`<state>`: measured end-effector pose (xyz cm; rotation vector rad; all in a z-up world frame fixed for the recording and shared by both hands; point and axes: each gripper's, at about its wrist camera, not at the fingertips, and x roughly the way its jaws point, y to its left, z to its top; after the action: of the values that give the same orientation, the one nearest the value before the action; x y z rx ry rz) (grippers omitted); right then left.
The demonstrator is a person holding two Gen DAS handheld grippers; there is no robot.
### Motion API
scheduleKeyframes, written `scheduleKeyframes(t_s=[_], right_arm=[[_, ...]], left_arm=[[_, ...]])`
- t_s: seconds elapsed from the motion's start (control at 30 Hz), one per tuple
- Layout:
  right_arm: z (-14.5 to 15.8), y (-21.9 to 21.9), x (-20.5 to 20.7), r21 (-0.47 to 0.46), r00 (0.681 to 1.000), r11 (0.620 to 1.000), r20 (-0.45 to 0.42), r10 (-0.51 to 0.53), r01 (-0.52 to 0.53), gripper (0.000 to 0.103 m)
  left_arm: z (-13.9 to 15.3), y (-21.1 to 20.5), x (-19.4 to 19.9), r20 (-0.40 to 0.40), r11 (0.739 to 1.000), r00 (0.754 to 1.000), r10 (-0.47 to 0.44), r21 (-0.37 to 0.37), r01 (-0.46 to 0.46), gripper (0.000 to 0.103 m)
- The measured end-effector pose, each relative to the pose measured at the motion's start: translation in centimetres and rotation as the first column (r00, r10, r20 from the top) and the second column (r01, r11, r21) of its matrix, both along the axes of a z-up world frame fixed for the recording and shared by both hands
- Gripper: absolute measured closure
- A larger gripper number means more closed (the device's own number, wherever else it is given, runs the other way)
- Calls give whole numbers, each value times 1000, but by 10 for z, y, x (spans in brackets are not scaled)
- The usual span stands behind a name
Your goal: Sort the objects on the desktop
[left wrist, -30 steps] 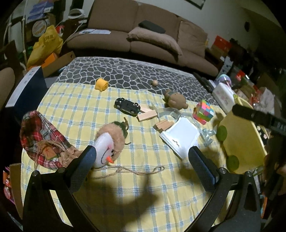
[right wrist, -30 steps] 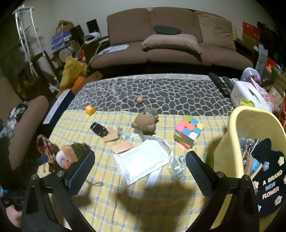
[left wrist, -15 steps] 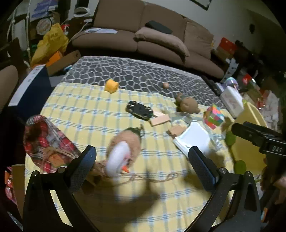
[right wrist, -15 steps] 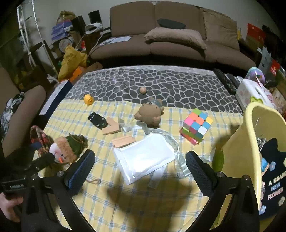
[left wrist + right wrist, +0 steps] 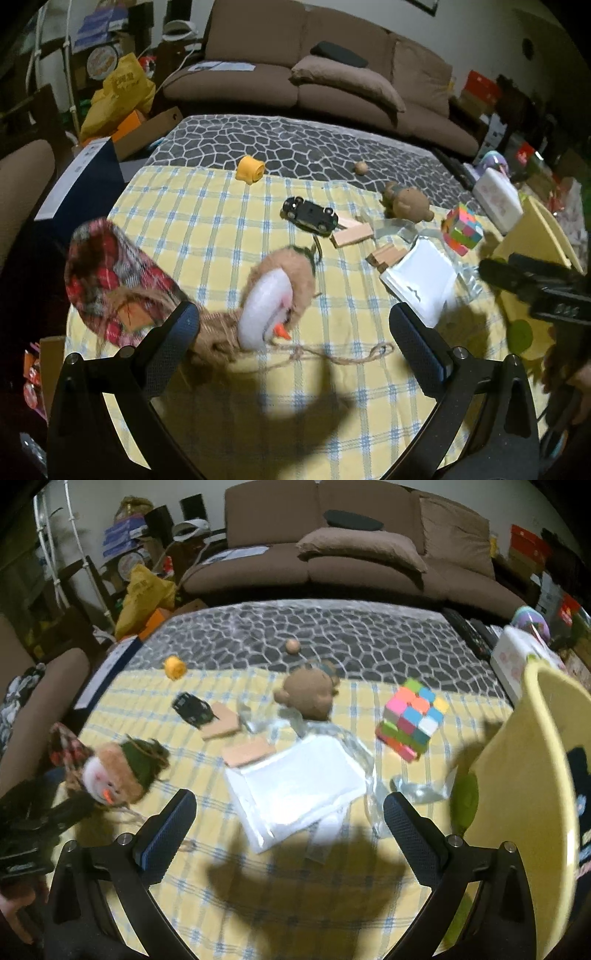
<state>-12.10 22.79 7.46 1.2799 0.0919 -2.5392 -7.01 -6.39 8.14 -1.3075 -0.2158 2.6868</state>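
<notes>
A snowman plush [image 5: 275,295] [image 5: 118,771] with a twine cord lies on the yellow checked cloth just ahead of my left gripper [image 5: 295,332], which is open and empty. My right gripper [image 5: 290,819] is open and empty above a white plastic pouch [image 5: 295,782] [image 5: 421,280]. On the cloth lie a black toy car [image 5: 310,216], wooden blocks [image 5: 351,234], a brown bear [image 5: 308,694] and a colour cube [image 5: 412,716]. A yellow basket [image 5: 535,760] stands at the right.
A red plaid pouch [image 5: 110,273] lies at the cloth's left edge. A yellow tape roll [image 5: 250,170] and a small wooden ball [image 5: 361,167] sit near the grey patterned mat. A white tissue box [image 5: 496,197] and a brown sofa stand behind.
My left gripper has moved forward toward the snowman plush, which now looms larger. My right gripper has moved forward and lower over the white pouch. Both stay open.
</notes>
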Motion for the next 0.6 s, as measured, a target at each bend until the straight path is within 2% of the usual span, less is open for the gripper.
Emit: scheduleKeyframes(t_s=[0.13, 0.3, 0.5, 0.6], right_arm=[[-20, 10, 7, 12, 999, 999, -26, -36, 37, 0], [-37, 24, 21, 6, 997, 997, -20, -76, 76, 0], [-57, 28, 38, 39, 995, 995, 0, -96, 96, 0], [-65, 31, 45, 58, 995, 993, 1, -105, 104, 0]], left_arm=[[-8, 13, 14, -30, 999, 999, 13, -43, -15, 0], [-12, 31, 25, -57, 995, 998, -24, -94, 19, 0], [-29, 48, 51, -59, 998, 998, -6, -70, 2, 0], [-45, 61, 60, -40, 995, 999, -16, -97, 12, 0]])
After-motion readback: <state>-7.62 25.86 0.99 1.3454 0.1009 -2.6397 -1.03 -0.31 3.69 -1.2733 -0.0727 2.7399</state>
